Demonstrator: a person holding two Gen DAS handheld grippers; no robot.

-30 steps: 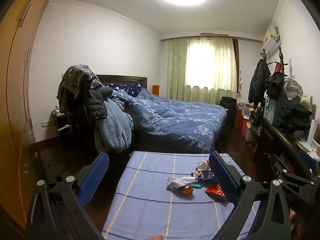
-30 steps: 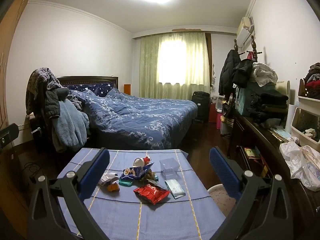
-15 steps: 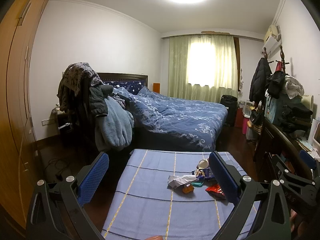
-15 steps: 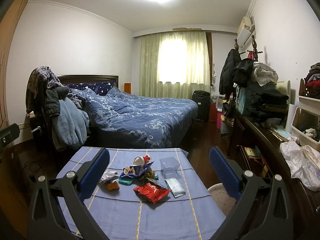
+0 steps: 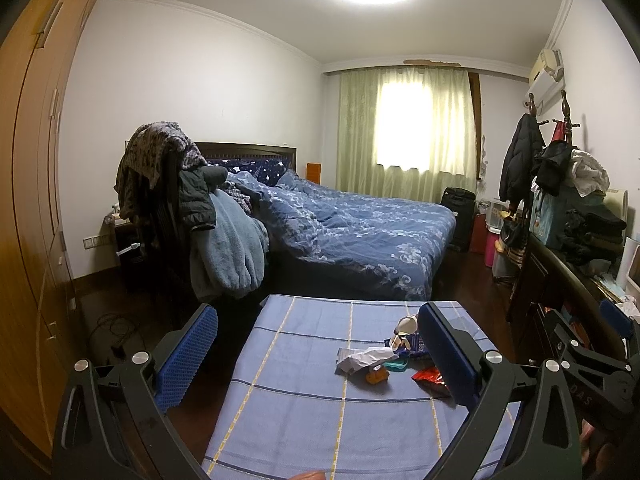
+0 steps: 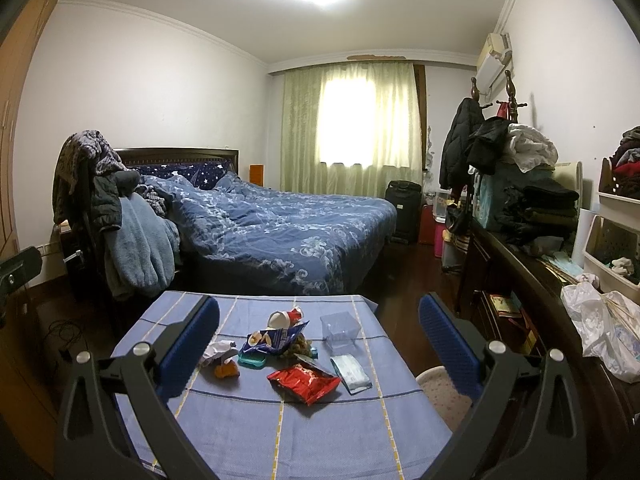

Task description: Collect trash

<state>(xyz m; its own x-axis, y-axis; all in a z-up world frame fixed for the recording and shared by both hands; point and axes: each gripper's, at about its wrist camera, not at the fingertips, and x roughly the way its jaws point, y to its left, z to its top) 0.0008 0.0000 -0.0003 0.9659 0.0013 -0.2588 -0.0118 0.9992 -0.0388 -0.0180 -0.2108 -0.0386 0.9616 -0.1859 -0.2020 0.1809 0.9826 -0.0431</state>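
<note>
Trash lies in a cluster on a table with a blue cloth: a red snack bag, a blue chip bag, a tipped paper cup, a crumpled white paper, an orange scrap, a teal lid, a clear plastic box and a white packet. My right gripper is open and empty, held above the near side of the cluster. My left gripper is open and empty, left of the trash; the crumpled paper and red bag show by its right finger.
A bed with a blue duvet stands beyond the table. A chair piled with clothes is at the left. A dark dresser with clothes and a white plastic bag runs along the right. A pale round bin sits right of the table.
Both grippers have tilted or dropped slightly, so the table and trash sit a little lower in view. Nothing on the table has moved.
</note>
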